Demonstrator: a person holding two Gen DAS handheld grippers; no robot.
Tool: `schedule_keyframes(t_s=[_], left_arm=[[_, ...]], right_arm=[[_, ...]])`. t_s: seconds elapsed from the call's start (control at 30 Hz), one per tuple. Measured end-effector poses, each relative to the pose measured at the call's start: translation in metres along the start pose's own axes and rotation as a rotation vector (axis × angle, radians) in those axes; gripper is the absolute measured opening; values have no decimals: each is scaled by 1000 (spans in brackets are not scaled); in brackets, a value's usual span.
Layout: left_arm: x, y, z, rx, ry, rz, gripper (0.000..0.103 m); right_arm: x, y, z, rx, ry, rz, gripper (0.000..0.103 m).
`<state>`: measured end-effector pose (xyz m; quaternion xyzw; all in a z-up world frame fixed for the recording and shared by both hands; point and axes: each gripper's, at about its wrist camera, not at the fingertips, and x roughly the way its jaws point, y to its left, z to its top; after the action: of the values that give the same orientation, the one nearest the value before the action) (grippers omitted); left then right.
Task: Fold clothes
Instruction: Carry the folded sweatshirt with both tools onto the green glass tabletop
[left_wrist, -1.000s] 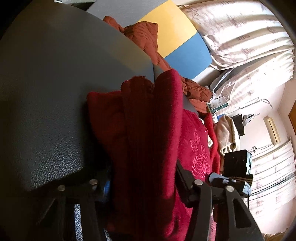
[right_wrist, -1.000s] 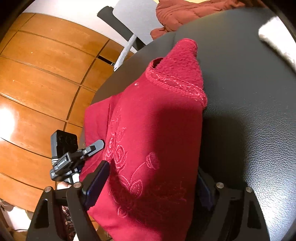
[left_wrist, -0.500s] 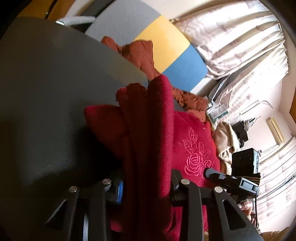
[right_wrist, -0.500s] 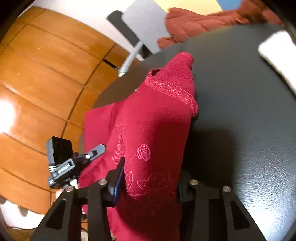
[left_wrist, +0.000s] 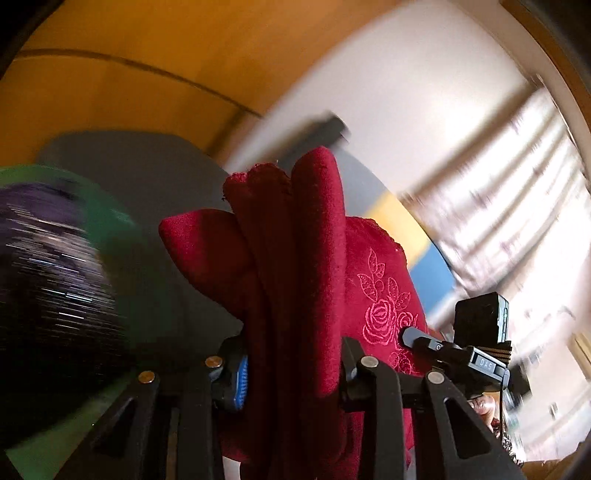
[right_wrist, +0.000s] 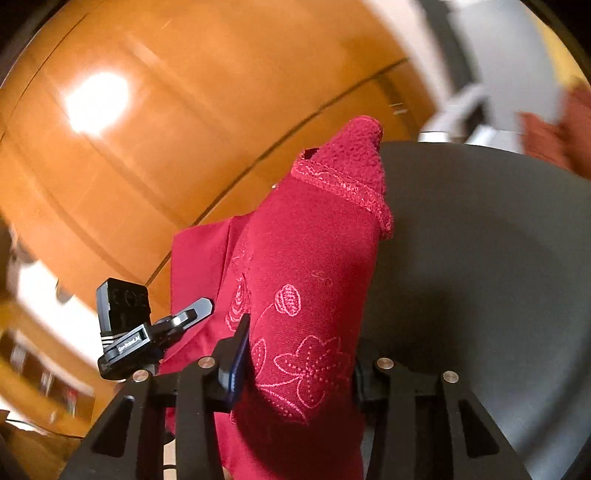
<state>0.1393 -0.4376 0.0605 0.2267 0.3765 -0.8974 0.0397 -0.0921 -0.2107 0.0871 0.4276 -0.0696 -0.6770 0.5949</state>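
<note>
A folded dark red garment with pink embroidered roses hangs bunched between both grippers, lifted off the dark round table. My left gripper is shut on its thick folded edge, and the blue pad presses into the cloth. My right gripper is shut on the embroidered end of the garment, whose trimmed hem points up. Each wrist view shows the other gripper's black camera block close beside the cloth. Both views are blurred by motion.
A blurred green and purple thing fills the left of the left wrist view. Pale curtains hang at the right. Rust-coloured clothing and a grey chair lie beyond the table, with orange wood panels behind.
Both grippers narrowed onto the red garment, then rose and swung with it. The table has dropped away, and wall, wood panels and curtains now fill the views.
</note>
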Motion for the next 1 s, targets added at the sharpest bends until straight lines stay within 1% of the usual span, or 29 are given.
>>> schedule_keyframes(t_s=[0.07,0.17,0.2,0.33,0.37,0.43,0.53,0.63,0.73,0.77,0.8,0.9,0.93,0.97,1.0], left_arm=[[-30,26,11,-42,-54,50,34],[-76,67,26,-95,-138,147,34],[-84,76,29,-106,-153,170,34],[-117,124,38,-181,-194,269,34],[-121,136,39,-200,-194,289,34],[-126,156,36,-239,-190,324,34],[-122,178,26,-277,-171,349,34],[-118,199,16,-313,-151,374,34],[-108,211,8,-303,-143,385,37],[-103,208,4,-295,-154,389,39],[-97,204,-1,-287,-166,393,40],[-101,208,-5,-335,-184,372,41],[-102,210,-6,-351,-189,364,41],[-108,208,-6,-371,-190,367,41],[-115,202,-6,-371,-204,398,41]], right_arm=[[48,23,21,-59,47,61,44],[115,52,45,-113,110,144,44],[137,61,51,-131,131,166,44],[211,86,60,-168,215,214,44],[229,89,61,-169,236,222,44],[264,92,61,-159,281,231,44],[298,90,54,-152,331,230,44],[321,81,49,-159,377,203,44],[331,70,43,-177,398,159,46],[323,75,23,-169,395,157,48],[321,76,14,-159,386,154,50],[318,68,10,-148,380,141,55],[317,67,10,-143,378,138,59],[311,69,12,-151,368,123,62],[303,72,15,-164,354,104,63]])
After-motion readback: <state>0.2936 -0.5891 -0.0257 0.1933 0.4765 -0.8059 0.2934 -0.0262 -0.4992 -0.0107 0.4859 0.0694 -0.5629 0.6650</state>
